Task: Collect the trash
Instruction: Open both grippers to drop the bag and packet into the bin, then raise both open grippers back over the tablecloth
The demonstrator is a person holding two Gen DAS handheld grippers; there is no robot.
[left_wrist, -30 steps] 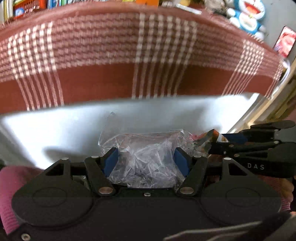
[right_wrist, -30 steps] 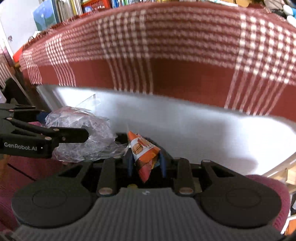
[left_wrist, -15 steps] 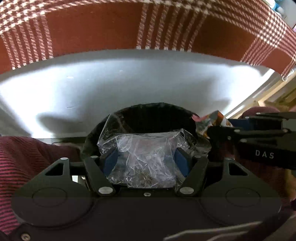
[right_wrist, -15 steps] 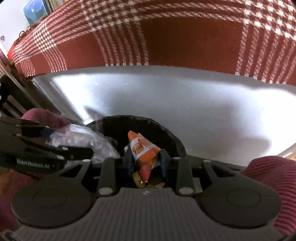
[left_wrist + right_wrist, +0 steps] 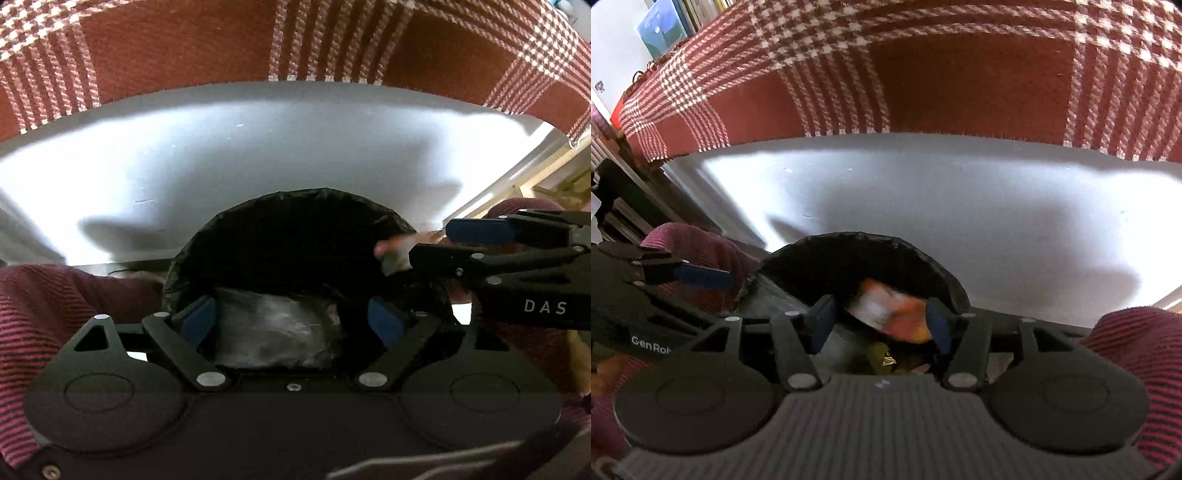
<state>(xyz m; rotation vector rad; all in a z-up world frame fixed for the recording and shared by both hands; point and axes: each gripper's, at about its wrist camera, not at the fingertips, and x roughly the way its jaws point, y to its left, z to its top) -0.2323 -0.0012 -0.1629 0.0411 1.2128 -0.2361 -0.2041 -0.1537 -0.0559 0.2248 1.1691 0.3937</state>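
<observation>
While both grippers hang over black bin, jaws just spread. Left gripper released clear plastic, right gripper dropped orange wrapper, both pcs loose now

Both tools are matte black plastic. The left gripper has blue pads, silver screw heads at its linkage pivots and two round discs moulded into its smooth body. The right gripper is alike but with a ribbed grey top; its side reads "DAS" in white, the left one's "GenRob". Maroon sleeves with fine dark stripes
</observation>
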